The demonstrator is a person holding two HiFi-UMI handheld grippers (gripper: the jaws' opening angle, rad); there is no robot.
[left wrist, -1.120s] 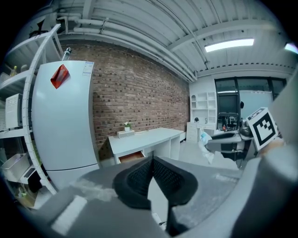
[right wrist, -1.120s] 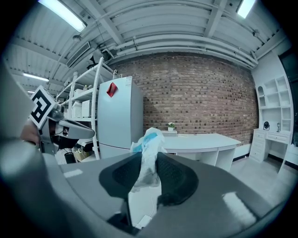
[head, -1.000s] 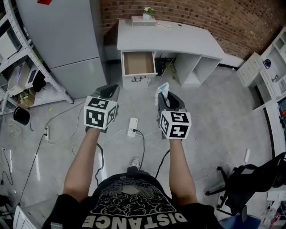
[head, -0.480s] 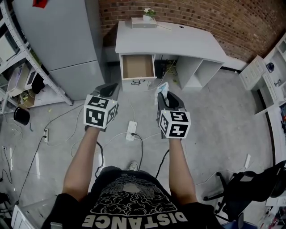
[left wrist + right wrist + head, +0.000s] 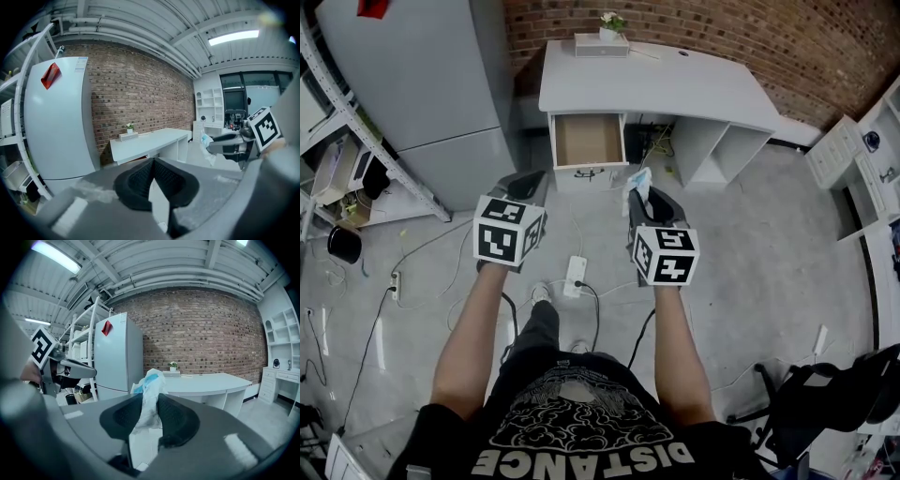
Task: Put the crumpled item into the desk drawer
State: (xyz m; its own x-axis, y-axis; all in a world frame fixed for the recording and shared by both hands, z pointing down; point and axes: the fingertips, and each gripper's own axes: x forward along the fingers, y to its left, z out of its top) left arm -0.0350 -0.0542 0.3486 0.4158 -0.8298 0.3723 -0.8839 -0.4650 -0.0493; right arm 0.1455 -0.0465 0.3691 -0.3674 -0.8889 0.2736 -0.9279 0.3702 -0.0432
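Before the white desk (image 5: 656, 84), right gripper (image 5: 149, 412) jaws pinch crumpled white-blue item (image 5: 151, 380); left gripper (image 5: 153, 180) jaws closed, empty.

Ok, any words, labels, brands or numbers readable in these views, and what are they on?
"DISTANCE": white letters on the person's black shirt, upside down in the head view.
Two marker cubes: black-and-white square patterns only, no letters.
Pale sticker at the top of the fridge: too small to read.
Red tag on the fridge: no print can be made out.
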